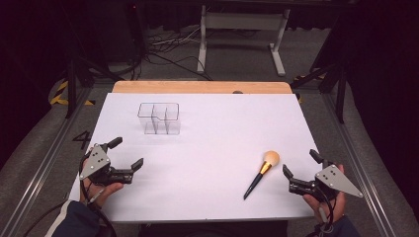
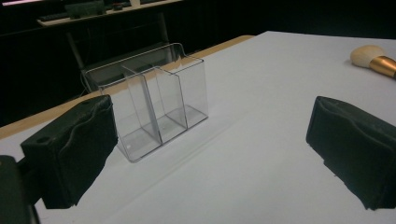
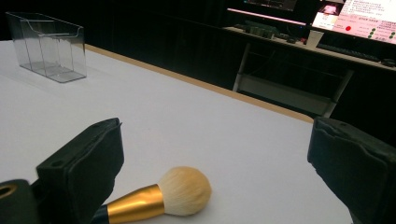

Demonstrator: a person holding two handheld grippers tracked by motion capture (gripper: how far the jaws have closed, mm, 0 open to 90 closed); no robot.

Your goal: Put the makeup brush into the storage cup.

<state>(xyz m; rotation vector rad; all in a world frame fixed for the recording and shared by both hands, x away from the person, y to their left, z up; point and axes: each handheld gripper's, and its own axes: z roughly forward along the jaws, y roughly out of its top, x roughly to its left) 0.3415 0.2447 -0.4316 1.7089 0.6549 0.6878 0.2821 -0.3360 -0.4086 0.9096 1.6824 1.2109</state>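
Your left gripper sat near the left edge of the white table, jaws spread wide with nothing between them, pointed across the sheet toward the clear organizer. That organizer stood upright in the far-left part of the table, well apart from both of your hands, with its compartments bare. Further right, the makeup brush lay flat on the sheet, its pale bristle head toward the far side and its dark handle angled back toward you. Your right gripper was just beside it, close to the right edge, jaws likewise wide apart and holding nothing; in the right gripper view the bristle head lay low between the jaws. The likely trouble from there: the handle was round and slim, so a pinch coming in off-center could roll it or skid it away, and a grasp on the soft bristles would probably slip. The light organizer could tip or slide if the brush struck its wall. There was broad open sheet between brush and organizer for a carry, but little margin behind your right hand before the table edge.
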